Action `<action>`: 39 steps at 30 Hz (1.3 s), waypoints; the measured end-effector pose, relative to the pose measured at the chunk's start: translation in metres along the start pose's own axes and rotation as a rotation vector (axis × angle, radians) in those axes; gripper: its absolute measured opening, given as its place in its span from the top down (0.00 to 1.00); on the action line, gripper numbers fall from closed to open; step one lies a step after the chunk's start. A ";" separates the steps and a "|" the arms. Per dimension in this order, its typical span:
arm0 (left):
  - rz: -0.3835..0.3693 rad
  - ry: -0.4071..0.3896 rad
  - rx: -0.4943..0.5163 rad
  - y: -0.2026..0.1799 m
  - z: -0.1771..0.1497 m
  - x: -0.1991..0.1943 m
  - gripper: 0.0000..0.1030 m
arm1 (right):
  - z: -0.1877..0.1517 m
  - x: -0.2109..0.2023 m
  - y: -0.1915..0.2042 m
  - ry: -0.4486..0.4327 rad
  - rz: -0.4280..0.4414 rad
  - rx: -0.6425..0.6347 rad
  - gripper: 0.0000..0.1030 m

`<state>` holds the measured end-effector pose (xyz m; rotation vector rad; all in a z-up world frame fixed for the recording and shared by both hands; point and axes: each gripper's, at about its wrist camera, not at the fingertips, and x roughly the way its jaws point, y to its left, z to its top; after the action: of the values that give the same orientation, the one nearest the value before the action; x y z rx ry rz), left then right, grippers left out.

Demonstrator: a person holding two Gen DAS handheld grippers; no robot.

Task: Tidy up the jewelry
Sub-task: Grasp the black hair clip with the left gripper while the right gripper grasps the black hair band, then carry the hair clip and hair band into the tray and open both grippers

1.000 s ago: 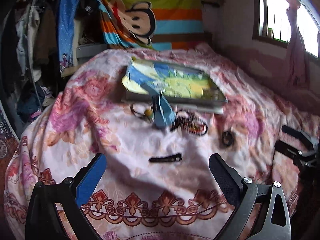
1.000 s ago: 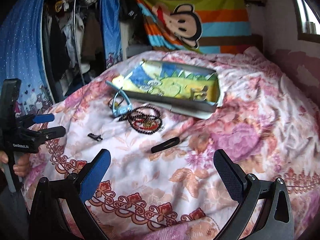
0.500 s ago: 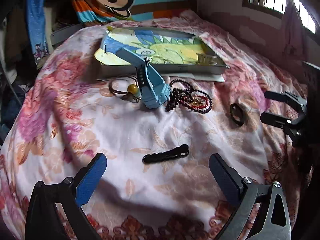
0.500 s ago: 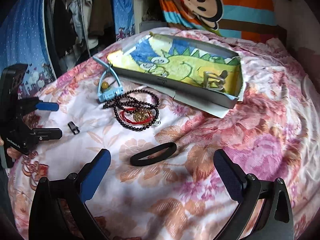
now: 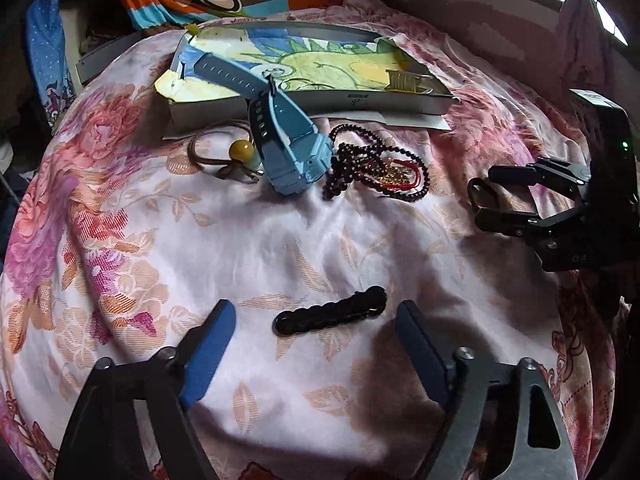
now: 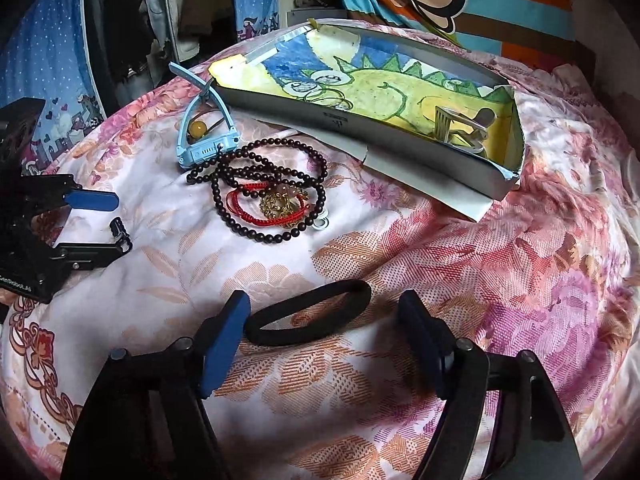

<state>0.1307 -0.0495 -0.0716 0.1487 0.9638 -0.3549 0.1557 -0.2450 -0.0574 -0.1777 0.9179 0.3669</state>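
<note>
Your left gripper point(image 5: 316, 334) has just been closing, jaws still apart and clear of the black hair clip point(image 5: 330, 315) low in its frame; your right gripper point(image 6: 324, 326) likewise, around the black hair tie point(image 6: 308, 312) without pressing it. Mid-frame lie the bead necklace point(image 6: 264, 192) and blue watch point(image 6: 204, 136). Farthest, the drawing-lined box point(image 6: 360, 120) bears writing too small to read.

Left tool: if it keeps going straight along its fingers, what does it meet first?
Most likely the black hair clip, lying on the floral bedspread between the left tool's open fingers, which have just been closing. Depth is unclear; no pad touches it.
</note>
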 end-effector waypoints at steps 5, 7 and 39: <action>0.008 0.006 0.002 0.000 -0.001 0.003 0.42 | 0.000 0.004 -0.002 0.010 -0.005 0.011 0.47; 0.002 0.006 0.006 -0.001 -0.001 0.003 0.48 | -0.001 0.004 -0.002 0.011 -0.002 0.015 0.49; -0.040 0.003 -0.125 -0.003 0.000 -0.008 0.88 | 0.000 -0.014 0.002 -0.098 0.012 0.050 0.93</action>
<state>0.1260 -0.0504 -0.0650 0.0157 0.9897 -0.3300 0.1475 -0.2459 -0.0460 -0.1070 0.8307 0.3606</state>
